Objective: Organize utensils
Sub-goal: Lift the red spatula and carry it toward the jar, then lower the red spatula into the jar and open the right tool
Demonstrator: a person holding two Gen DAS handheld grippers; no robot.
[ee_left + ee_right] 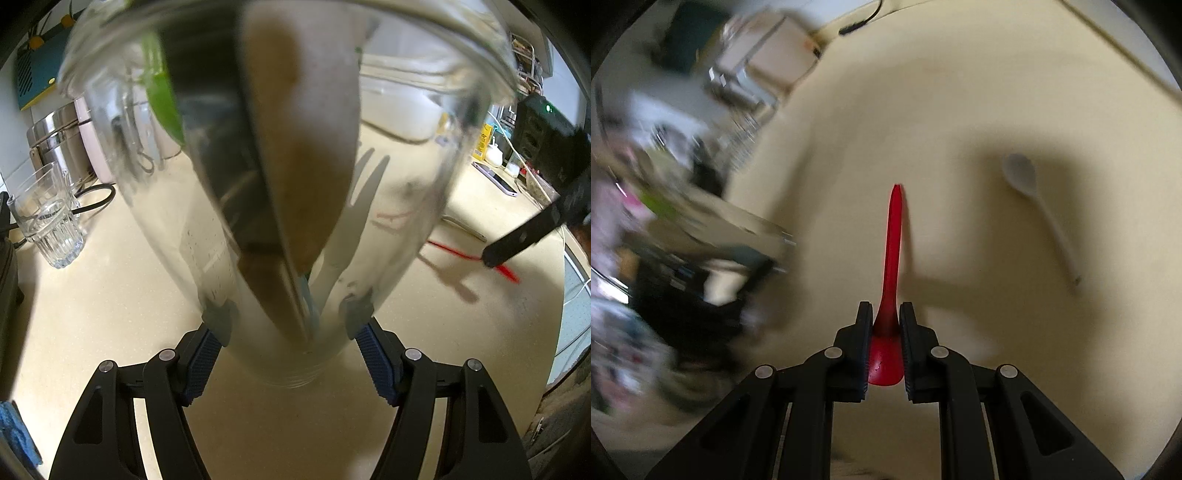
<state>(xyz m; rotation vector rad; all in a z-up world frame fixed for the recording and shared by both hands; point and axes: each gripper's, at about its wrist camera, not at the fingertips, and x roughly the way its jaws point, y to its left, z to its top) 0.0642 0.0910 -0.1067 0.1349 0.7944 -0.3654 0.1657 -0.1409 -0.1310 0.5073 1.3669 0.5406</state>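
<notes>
the left gripper clamps its jaws on the glass jar, steadying it as the holder for collected utensils. the right gripper's jaws pinch the red spoon above the tabletop, likely jar-bound; a white spoon waits nearby.

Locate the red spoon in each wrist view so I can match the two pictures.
Left wrist: the red spoon is at right, mid-height, beyond the glass jar, pinched by the right gripper.
Right wrist: the red spoon is at centre, bowl end between the fingers, handle pointing away.
Shared landmark: the white spoon lying on the cream countertop.
</notes>
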